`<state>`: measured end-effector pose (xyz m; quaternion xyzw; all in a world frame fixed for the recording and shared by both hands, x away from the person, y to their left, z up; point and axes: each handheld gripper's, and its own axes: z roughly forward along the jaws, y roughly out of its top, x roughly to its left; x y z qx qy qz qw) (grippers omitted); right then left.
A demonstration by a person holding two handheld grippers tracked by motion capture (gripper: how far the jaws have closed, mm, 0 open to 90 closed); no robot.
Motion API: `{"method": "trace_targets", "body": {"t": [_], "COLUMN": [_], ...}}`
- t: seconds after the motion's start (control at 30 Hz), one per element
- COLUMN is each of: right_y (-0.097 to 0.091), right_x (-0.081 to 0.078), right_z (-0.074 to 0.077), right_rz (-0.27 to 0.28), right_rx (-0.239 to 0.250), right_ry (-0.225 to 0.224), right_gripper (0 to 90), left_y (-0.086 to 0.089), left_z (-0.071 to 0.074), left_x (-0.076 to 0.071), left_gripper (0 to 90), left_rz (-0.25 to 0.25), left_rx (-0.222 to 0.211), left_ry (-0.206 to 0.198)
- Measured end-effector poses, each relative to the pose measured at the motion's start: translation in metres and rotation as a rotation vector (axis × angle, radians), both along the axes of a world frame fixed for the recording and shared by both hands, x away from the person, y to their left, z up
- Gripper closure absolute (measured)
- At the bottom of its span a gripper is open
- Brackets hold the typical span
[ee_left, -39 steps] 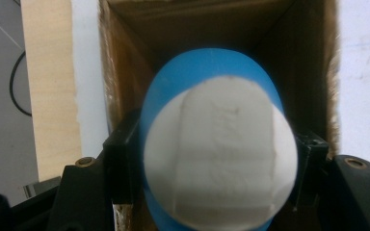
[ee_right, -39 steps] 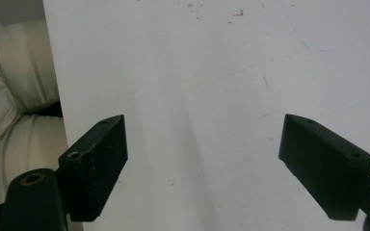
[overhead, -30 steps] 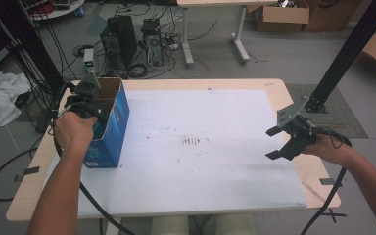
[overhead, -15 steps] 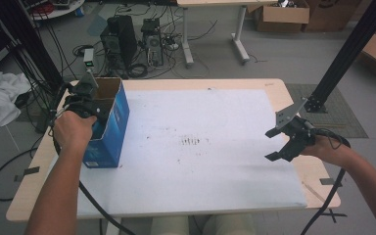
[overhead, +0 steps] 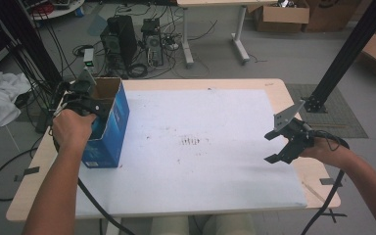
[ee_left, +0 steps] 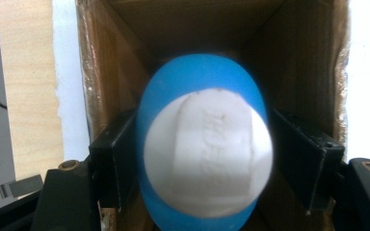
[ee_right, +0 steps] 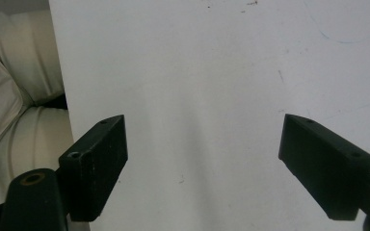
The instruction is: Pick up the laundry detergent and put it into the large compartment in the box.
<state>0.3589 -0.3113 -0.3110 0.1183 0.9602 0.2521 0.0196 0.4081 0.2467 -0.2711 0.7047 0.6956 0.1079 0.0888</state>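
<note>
Left gripper (ee_left: 204, 159) clamps a blue-and-white bottle (ee_left: 204, 149) inside the box (overhead: 108, 127), frame left; right gripper (ee_right: 217, 166) gapes wide, empty.

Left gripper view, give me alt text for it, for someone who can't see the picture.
The left gripper clamps a blue and white oval object between its two black jaws, over the open top of a brown cardboard box. White table covering shows beside the box.

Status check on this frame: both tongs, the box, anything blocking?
Left tongs shut on blue-and-white object, over the open blue box. Right tongs open, empty, above white table cover. Nothing in the way.
</note>
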Motion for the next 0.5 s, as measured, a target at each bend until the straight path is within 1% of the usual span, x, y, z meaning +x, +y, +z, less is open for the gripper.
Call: {"method": "trace_targets", "body": {"t": [0.07, 0.13, 0.2, 0.27, 0.4, 0.5], "right_y": [0.000, 0.001, 0.001, 0.001, 0.001, 0.000], "right_x": [0.000, 0.001, 0.001, 0.001, 0.000, 0.000], "right_z": [0.000, 0.000, -0.001, -0.001, 0.000, 0.001], "right_rz": [0.000, 0.001, 0.004, 0.003, 0.001, -0.001], "right_rx": [0.002, 0.001, -0.004, -0.004, -0.004, -0.003], "right_ry": [-0.001, -0.001, 0.003, 0.003, 0.003, 0.000], "right_gripper": [17.4, 17.4, 17.4, 17.4, 17.5, 17.4], "left_y": [0.000, 0.001, 0.002, 0.002, 0.003, 0.003], "left_z": [0.003, 0.005, 0.008, 0.011, 0.023, 0.033], "left_x": [0.000, -0.001, -0.001, -0.001, -0.002, -0.003], "left_gripper": [28.4, 28.3, 28.3, 28.3, 28.7, 27.9], "left_rz": [0.006, 0.008, 0.001, 0.005, -0.002, -0.011], "left_rx": [0.005, 0.003, 0.007, 0.001, -0.003, 0.005], "left_ry": [-0.009, -0.024, -0.023, -0.033, -0.053, -0.064]}}
